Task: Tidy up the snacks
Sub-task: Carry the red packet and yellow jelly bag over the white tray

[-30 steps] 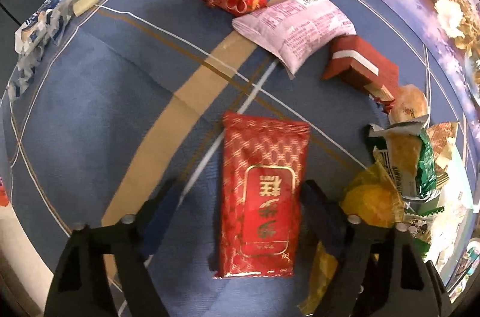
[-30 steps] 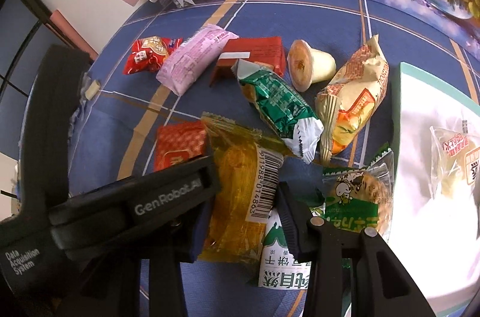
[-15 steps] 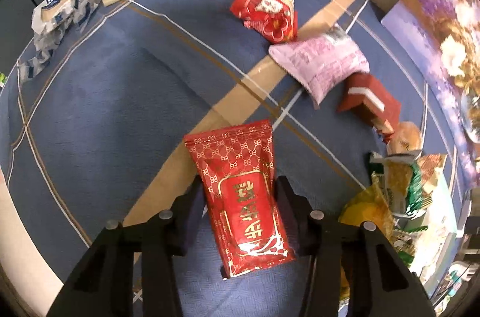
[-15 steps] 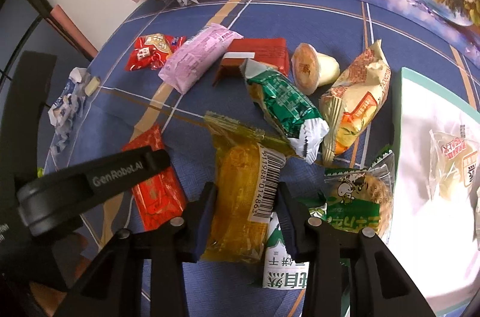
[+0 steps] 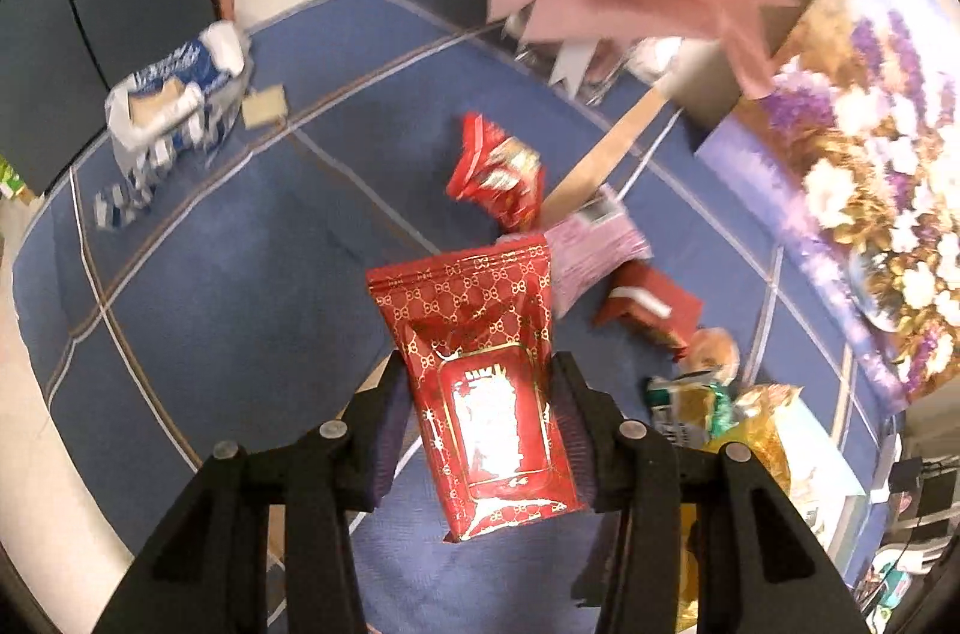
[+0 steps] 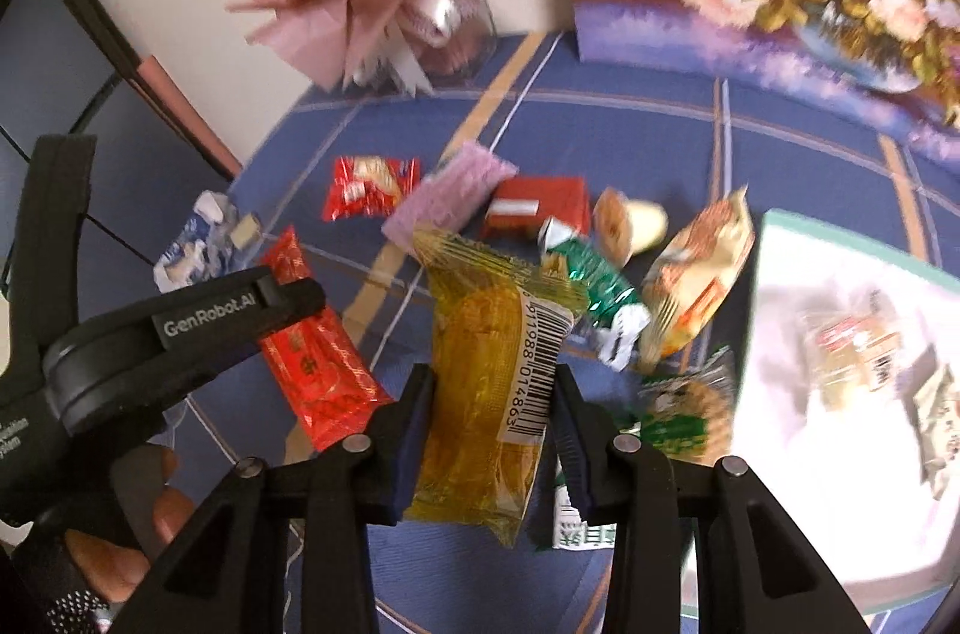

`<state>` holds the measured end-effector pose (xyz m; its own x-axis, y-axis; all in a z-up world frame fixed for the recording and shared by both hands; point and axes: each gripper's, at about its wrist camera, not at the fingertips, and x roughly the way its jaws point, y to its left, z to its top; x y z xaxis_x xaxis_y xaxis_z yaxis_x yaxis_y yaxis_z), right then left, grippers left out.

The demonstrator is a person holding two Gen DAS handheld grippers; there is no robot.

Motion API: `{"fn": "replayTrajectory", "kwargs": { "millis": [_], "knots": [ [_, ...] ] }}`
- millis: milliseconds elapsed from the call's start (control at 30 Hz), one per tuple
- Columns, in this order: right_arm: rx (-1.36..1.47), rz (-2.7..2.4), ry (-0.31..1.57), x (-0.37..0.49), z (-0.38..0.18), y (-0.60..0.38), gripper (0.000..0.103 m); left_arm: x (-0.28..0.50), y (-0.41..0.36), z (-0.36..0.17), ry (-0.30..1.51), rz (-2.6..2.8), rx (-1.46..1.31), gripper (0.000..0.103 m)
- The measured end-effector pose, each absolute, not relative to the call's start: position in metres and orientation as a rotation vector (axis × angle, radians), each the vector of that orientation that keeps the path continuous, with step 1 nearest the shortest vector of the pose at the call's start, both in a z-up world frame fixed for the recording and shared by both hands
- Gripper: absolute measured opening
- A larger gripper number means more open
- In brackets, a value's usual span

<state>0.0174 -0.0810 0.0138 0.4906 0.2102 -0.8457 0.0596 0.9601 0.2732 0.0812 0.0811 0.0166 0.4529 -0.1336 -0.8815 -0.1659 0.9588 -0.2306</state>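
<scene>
While both jaws clamp packets — red pouch (image 5: pixel 486 382), yellow snack (image 6: pixel 492 388) — loose snacks crowd the blue tablecloth (image 6: pixel 630 136).

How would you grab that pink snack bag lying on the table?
Take the pink snack bag across its narrow width near the middle, coming down from above. It lies flat and long on the blue tablecloth, so the jaws can straddle its long edges. The red box sits close against one end, so stay off that end.
</scene>
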Motion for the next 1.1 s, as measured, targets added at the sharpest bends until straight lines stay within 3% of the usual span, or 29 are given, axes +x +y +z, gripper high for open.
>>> {"fn": "replayTrajectory", "kwargs": {
  "millis": [567,1100],
  "knots": [
    [0.421,-0.374,1.022,-0.041,0.039,-0.224,0.041,0.049,-0.029,0.049,1.085,-0.330,-0.239,0.048],
    [0.547,-0.700,0.986,-0.125,0.051,-0.336,0.041,-0.024,-0.166,0.042,1.134,-0.584,0.065,0.048]
  ]
}}
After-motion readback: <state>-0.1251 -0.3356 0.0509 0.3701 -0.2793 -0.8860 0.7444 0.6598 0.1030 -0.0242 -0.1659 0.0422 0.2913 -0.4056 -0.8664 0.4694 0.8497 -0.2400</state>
